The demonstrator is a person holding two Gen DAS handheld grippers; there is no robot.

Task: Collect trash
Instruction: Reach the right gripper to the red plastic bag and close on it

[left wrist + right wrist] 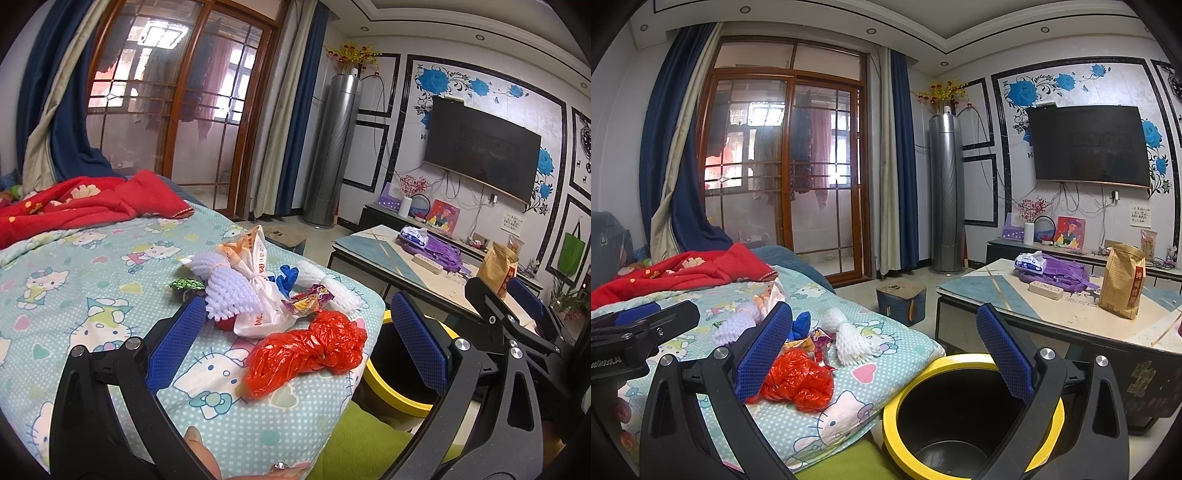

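Trash lies on the Hello Kitty quilt [74, 280]: a crumpled red plastic bag [306, 350] [798, 380], white foam fruit nets [225, 291] [849, 339], a white printed bag [258, 266], snack wrappers [308, 299] and a blue glove [288, 277]. A black bin with a yellow rim [971, 417] [402, 365] stands open beside the bed. My left gripper [295, 343] is open and empty, just above the red bag. My right gripper [882, 354] is open and empty, between the bed's edge and the bin.
A red blanket [92, 203] lies at the far end of the bed. A coffee table [1071, 314] holds a brown paper bag [1123, 280], a power strip and purple cloth. A small stool [901, 299] stands on the floor. A green cushion [362, 439] lies at the front.
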